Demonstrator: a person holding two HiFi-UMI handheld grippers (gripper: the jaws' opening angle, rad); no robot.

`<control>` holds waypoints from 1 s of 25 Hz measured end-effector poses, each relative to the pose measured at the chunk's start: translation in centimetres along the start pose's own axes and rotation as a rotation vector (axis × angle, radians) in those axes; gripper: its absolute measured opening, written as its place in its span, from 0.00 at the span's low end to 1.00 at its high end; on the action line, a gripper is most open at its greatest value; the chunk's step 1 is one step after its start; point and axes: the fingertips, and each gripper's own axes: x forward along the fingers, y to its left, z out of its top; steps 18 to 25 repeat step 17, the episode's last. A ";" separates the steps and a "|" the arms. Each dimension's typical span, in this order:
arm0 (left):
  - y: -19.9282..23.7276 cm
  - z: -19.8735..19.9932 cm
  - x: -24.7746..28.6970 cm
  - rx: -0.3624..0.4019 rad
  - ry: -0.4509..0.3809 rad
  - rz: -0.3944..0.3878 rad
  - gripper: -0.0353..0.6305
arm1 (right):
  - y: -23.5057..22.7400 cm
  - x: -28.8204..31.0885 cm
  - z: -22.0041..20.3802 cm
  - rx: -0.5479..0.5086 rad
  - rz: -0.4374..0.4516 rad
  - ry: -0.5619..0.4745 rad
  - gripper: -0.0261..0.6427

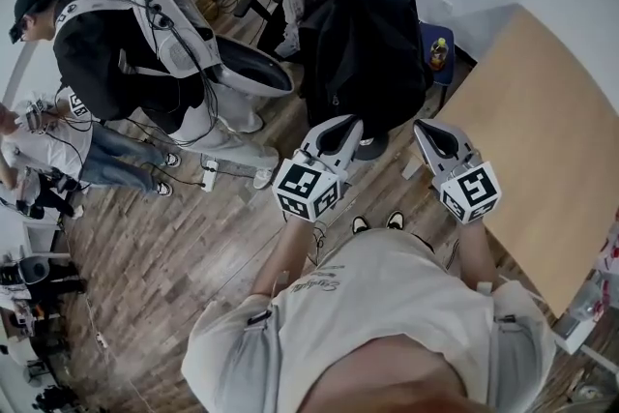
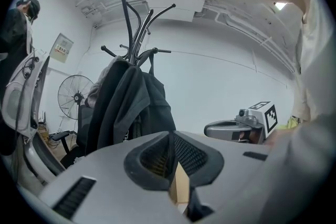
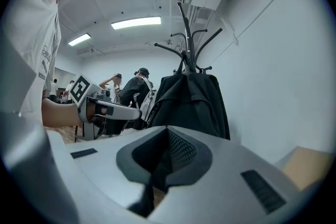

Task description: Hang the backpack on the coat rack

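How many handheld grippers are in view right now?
2. The left gripper is held out toward the coat rack, left of the right gripper, which is nearer the wooden table. None seems hidden.

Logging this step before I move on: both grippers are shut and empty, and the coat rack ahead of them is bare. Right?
Not bare: the right gripper view shows dark fabric hanging from the coat rack. The left gripper and right gripper are indeed shut and empty.
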 end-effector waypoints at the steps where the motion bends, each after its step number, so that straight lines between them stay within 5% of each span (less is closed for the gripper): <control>1: 0.1 -0.1 0.0 -0.001 0.002 -0.002 0.11 | 0.1 0.2 0.0 -0.002 0.002 0.000 0.03; 25: 1.0 0.3 -0.2 -0.005 -0.012 -0.030 0.11 | 0.0 1.2 -0.4 0.006 -0.029 0.024 0.03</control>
